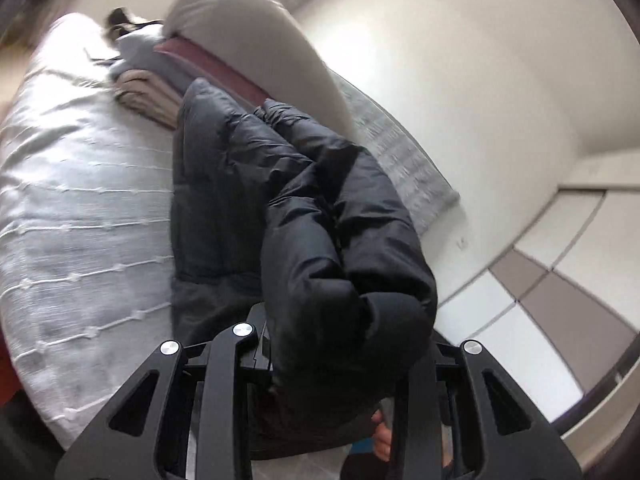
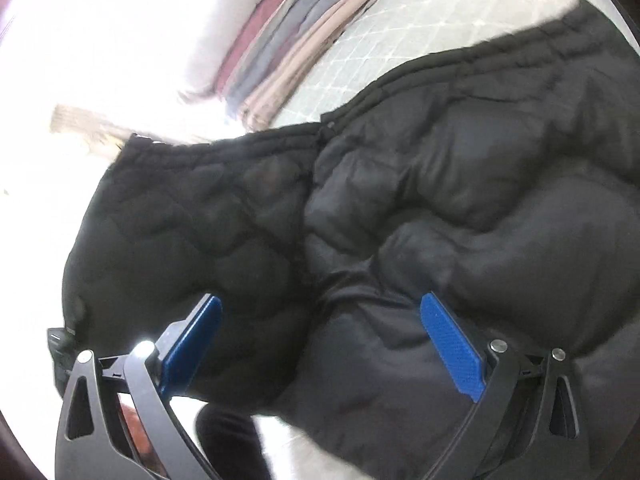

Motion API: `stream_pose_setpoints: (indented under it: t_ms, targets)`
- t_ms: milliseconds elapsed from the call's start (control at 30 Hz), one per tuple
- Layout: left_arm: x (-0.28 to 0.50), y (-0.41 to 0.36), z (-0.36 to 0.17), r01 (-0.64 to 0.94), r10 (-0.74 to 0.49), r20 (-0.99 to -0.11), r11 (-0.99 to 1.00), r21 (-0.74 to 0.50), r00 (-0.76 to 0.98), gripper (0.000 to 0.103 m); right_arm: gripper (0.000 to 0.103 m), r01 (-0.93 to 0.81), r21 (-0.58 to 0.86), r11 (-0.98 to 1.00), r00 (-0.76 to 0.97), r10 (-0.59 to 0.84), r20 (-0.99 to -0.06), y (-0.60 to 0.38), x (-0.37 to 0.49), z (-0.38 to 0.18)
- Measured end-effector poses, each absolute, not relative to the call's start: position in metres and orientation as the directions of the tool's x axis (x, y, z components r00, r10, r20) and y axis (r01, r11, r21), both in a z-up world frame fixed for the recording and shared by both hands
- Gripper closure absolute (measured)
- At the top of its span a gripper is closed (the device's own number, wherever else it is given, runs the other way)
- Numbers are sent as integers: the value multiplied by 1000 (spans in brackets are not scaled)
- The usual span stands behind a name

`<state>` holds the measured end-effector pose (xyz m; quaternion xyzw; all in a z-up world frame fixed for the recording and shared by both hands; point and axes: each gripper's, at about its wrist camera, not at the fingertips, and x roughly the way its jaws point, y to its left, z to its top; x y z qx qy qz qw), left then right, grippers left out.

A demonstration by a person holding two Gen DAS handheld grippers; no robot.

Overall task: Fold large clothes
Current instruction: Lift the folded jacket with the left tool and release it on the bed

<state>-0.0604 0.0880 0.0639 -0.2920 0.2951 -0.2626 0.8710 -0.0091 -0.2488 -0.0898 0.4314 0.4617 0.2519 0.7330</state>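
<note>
The black puffer jacket [image 2: 400, 208] is lying spread across the white bedspread [image 1: 80, 208], beside a stack of folded clothes [image 1: 148, 96]. The left gripper [image 1: 332, 360] is clamping a sleeve end. The right gripper [image 2: 320, 340] is hanging wide open over the jacket, holding nothing. No readable labels are showing.

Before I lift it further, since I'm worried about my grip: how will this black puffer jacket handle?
The black puffer jacket will probably flop and sag: it drapes from the left gripper. Its quilted, puffy panels suggest it's light for its bulk. The smooth, shiny shell may slip between the right gripper's open jaws.
</note>
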Motion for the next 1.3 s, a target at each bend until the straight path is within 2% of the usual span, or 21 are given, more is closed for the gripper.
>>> stream_pose_setpoints:
  t_ms: [200, 433, 500, 533, 600, 833, 933, 1033, 1100, 1133, 1200, 1300]
  targets:
    - [-55, -4, 61, 400, -706, -405, 681, -614, 581, 76, 7, 34, 964, 264, 498, 832, -246, -301, -32, -96]
    - [-51, -142, -2, 491, -749, -542, 661, -568, 381, 75, 7, 65, 997, 52, 574, 815, -80, -352, -59, -122]
    - [-49, -165, -22, 498, -743, -577, 663, -560, 340, 76, 7, 90, 996, 4, 600, 798, -57, -366, -63, -136]
    - [-49, -176, -30, 502, -738, -594, 664, -555, 319, 76, 7, 83, 995, -62, 612, 791, -2, -375, -67, -145]
    - [-52, -189, -40, 516, -732, -613, 663, -543, 296, 76, 7, 75, 991, -112, 632, 774, 39, -386, -73, -154]
    - [-55, -217, -56, 582, -696, -675, 663, -471, 246, 75, 7, 40, 992, -116, 624, 779, 66, -400, -78, -151]
    - [-53, -227, -65, 599, -643, -729, 686, -413, 234, 71, 7, 64, 998, -26, 618, 786, -19, -401, -79, -144]
    - [-58, -236, -67, 617, -620, -753, 686, -385, 219, 61, 7, 80, 996, 36, 644, 761, -79, -414, -87, -136]
    - [-56, -237, -64, 620, -621, -762, 674, -401, 183, 48, 7, 77, 993, 87, 696, 708, -117, -432, -98, -125]
    - [-56, -239, -61, 628, -616, -770, 669, -399, 167, 46, 7, 62, 993, 103, 729, 675, -115, -439, -105, -115]
    - [-58, -240, -56, 638, -612, -778, 658, -400, 144, 34, 7, 2, 994, 111, 750, 657, -75, -448, -111, -97]
    - [-64, -243, -46, 647, -611, -783, 644, -409, 113, 27, 7, -93, 989, 113, 685, 728, -19, -427, -102, -66]
